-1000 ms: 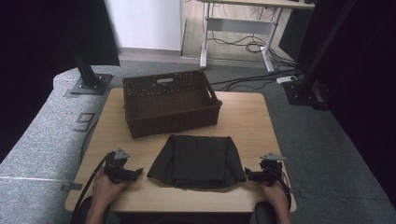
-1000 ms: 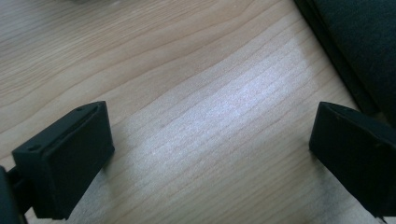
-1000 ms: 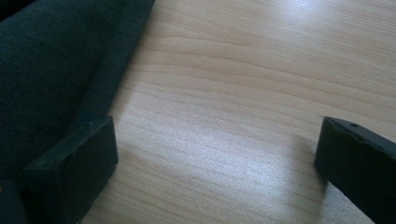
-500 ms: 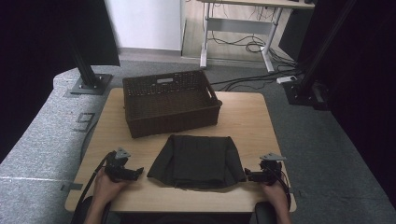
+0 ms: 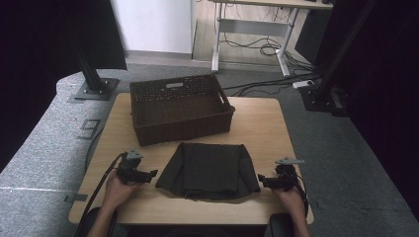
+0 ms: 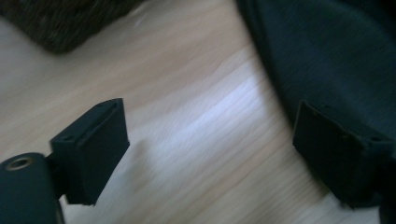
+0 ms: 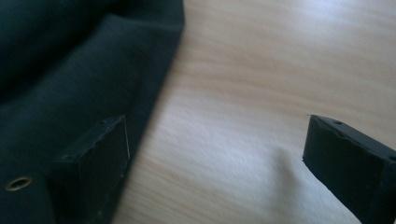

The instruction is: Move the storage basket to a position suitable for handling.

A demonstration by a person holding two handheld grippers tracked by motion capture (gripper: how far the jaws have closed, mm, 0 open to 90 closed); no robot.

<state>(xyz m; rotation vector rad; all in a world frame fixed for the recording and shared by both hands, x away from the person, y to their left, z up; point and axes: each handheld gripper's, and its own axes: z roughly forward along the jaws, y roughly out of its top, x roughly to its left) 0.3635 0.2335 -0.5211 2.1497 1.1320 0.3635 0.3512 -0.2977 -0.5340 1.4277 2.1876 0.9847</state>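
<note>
Both sets of jaws are held well apart and have just been closing a little, with only bare table [image 5: 257, 123] seen between them. The left gripper [image 5: 148, 175] and right gripper [image 5: 263, 180] are placed just beside the folded dark cloth [image 5: 207, 170], which is laid flat in front of the basket [image 5: 180, 106]. Contact with its edges cannot be made out

Grey carpet floor [image 5: 44, 143] surrounds the wooden table [image 5: 257, 123]; a white wall [image 5: 153, 24], a desk frame [image 5: 247, 29] and tangled cables [image 5: 262, 49] stand behind.
</note>
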